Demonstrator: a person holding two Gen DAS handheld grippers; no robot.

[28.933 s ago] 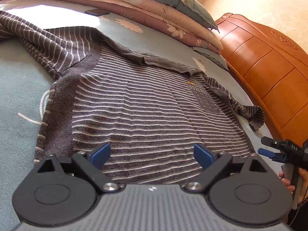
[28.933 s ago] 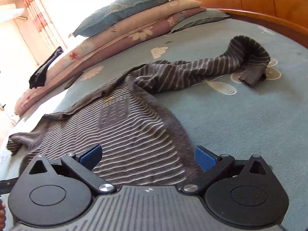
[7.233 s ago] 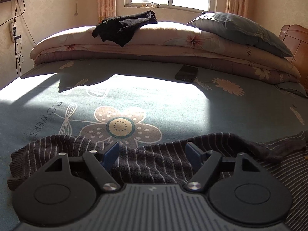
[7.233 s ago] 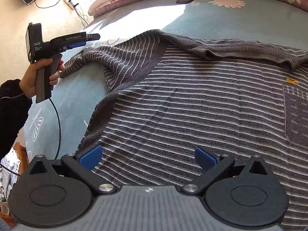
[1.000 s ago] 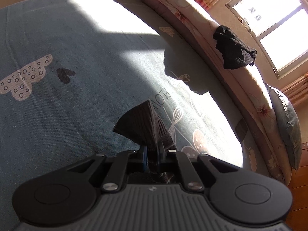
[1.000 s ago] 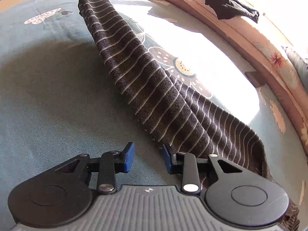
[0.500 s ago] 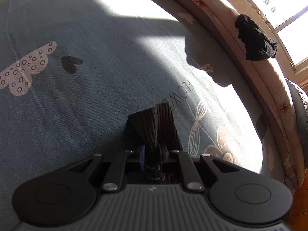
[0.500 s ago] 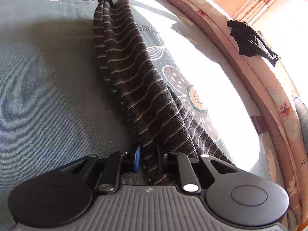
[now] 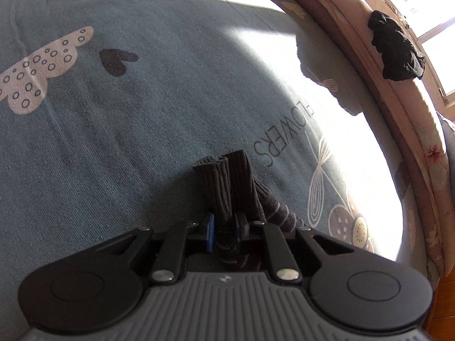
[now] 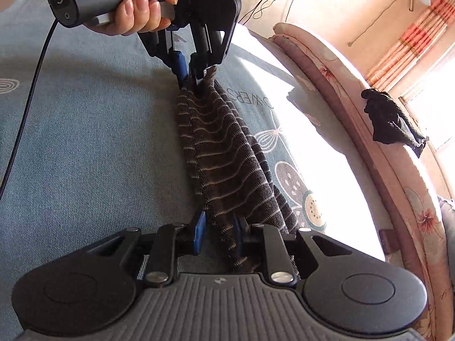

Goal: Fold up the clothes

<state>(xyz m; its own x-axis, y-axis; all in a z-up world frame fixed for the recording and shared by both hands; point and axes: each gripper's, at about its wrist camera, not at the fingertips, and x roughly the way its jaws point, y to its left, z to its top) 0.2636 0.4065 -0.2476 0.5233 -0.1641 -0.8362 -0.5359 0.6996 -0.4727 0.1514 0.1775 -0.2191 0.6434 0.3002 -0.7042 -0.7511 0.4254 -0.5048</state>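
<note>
A dark grey sleeve with thin pale stripes [image 10: 224, 156] stretches taut over the teal bed sheet [image 10: 85, 142] between my two grippers. My left gripper [image 9: 226, 227] is shut on its ribbed cuff [image 9: 227, 182], which sticks out past the fingertips just above the sheet. From the right wrist view, that left gripper [image 10: 192, 78] is at the sleeve's far end, held by a hand [image 10: 136, 14]. My right gripper [image 10: 217, 228] has the sleeve's near part between its blue pads; its jaws are opening slightly and the cloth still sits against them. The rest of the garment is hidden behind the gripper.
A rolled pink floral quilt [image 10: 403, 193] runs along the bed's far side with a black garment [image 10: 392, 116] draped on it. A dark phone [image 10: 386, 240] lies near the quilt. A black cable [image 10: 25, 99] hangs from the left gripper. Sunlight falls across the sheet.
The left gripper has sunk toward the sheet with the cuff. The right gripper has closed on the sleeve, rolled, and slid nearer the left gripper.
</note>
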